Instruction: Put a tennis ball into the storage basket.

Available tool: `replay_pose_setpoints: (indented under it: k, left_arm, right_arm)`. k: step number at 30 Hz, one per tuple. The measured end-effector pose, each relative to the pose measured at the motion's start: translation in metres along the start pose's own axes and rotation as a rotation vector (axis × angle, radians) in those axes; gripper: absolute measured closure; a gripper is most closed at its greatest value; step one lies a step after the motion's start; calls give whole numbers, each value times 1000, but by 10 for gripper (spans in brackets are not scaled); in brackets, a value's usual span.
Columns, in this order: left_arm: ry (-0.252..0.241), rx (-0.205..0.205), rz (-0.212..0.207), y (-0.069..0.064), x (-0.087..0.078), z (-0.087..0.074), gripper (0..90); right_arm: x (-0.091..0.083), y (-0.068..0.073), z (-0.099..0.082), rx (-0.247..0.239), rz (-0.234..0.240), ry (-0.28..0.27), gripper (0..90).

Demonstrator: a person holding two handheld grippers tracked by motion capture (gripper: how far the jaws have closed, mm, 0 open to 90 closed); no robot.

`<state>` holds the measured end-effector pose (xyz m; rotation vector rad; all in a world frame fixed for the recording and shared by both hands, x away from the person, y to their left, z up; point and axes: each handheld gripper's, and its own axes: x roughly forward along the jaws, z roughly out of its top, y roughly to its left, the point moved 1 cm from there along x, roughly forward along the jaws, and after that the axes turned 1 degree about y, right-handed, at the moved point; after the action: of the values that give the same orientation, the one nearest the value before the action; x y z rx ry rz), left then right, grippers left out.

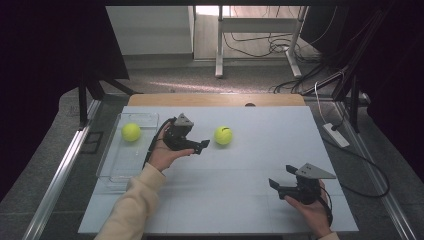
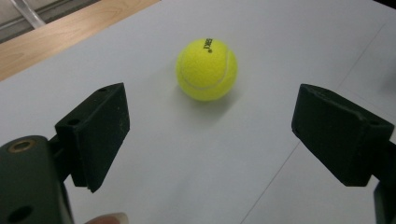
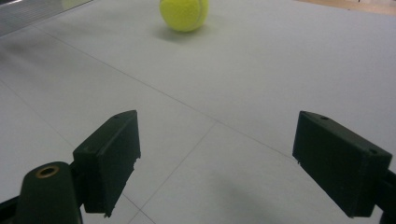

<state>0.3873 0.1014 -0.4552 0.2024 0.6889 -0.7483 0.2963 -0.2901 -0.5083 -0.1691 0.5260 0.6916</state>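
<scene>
Both grippers are seen with their jaws spread wide and nothing held between them. From the high view, the left gripper (image 1: 200, 145) is held in the left hand (image 1: 162, 154) over the white table (image 1: 240, 200), its jaws pointed toward a yellow tennis ball (image 1: 223, 135) that lies just beside them, apart from the jaw tips. In the left gripper view that same ball (image 2: 207, 69) is framed ahead of the open jaws, resting on the table with black print on its top. A second tennis ball (image 1: 131, 132) is seen inside a clear tray (image 1: 115, 172) at the table's left edge. The right gripper (image 1: 281, 177) is held in the right hand (image 1: 312, 210) low over the near right part of the table, well apart from both balls.
</scene>
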Motion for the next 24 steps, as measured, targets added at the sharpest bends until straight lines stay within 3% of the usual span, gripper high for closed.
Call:
replay_pose_setpoints:
  k: [16, 24]
  left_arm:
    - [36, 2, -16, 1, 24, 14, 124]
    - [57, 10, -14, 2, 34, 13, 123]
  right_arm:
    - [1, -1, 0, 7, 2, -1, 146]
    - [0, -2, 0, 11, 4, -5, 147]
